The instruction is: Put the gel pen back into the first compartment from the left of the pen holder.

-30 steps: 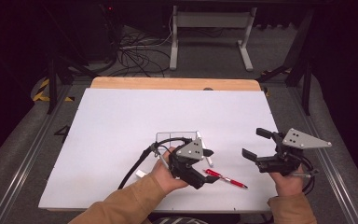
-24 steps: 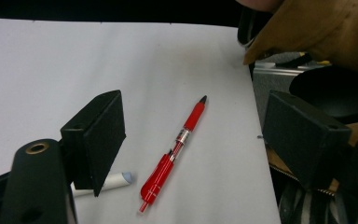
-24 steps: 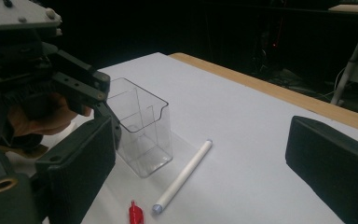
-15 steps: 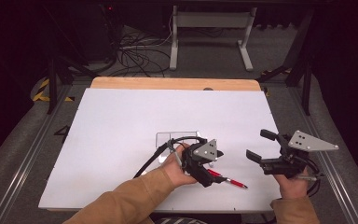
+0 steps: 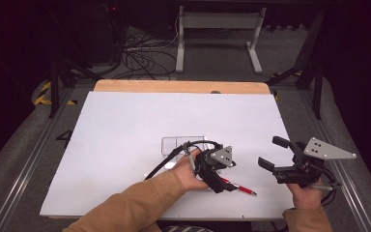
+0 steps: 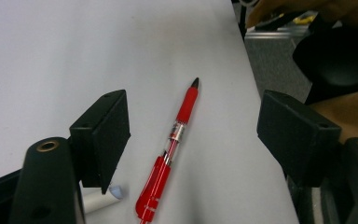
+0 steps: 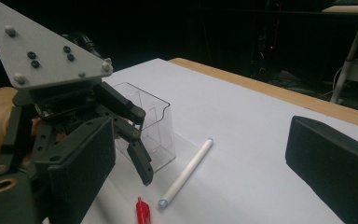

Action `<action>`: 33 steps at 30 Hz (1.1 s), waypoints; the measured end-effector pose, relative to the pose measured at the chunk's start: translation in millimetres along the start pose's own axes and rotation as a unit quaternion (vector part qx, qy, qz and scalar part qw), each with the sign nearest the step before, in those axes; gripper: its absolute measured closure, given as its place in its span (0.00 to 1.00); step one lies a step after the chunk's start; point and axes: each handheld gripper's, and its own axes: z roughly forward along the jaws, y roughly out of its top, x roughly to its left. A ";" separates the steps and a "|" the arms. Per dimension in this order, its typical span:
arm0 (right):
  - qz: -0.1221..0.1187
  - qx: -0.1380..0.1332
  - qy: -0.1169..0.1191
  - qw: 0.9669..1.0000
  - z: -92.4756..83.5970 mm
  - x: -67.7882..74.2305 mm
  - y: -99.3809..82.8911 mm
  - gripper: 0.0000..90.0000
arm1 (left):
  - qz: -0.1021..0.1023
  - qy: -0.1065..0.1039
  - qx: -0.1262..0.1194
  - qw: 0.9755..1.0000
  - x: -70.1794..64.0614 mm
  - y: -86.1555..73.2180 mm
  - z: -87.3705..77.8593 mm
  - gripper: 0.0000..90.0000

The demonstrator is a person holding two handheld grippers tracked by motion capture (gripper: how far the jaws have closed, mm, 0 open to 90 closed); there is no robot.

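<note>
Left gripper [image 6: 193,135] hung open astride the red pen [image 6: 170,151], jaws just closing; it needed lowering squarely before pinching the barrel.

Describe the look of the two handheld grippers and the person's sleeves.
Both the left gripper and right gripper are black, with blocky jaws faced in ribbed pads. Each carries a grey three-cornered plate dotted with screws. A black cable loops from the left one. The sleeves are tan.
</note>
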 end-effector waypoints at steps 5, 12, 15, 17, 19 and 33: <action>-0.002 0.001 0.001 1.000 -0.7 0.5 0.3 0.10 | 0.029 0.008 0.017 0.999 -0.3 1.1 7.1 0.32; -0.002 0.001 0.003 1.000 -0.4 0.1 0.4 0.10 | 0.029 0.016 0.035 0.999 6.8 -3.1 14.7 0.33; -0.002 0.001 0.004 1.000 0.0 -0.2 0.4 0.10 | 0.024 0.012 0.038 0.999 10.8 -4.7 17.4 0.34; -0.002 0.002 0.005 1.000 0.5 -0.2 0.3 0.10 | 0.019 0.006 0.040 0.999 12.1 -5.2 19.0 0.35; -0.001 0.002 0.008 1.000 1.1 -0.2 0.2 0.10 | 0.015 0.001 0.042 0.999 13.0 -5.2 20.6 0.36; -0.007 0.000 0.016 1.000 2.3 1.9 1.6 0.10 | 0.023 0.005 0.071 0.997 7.7 -0.8 36.8 0.41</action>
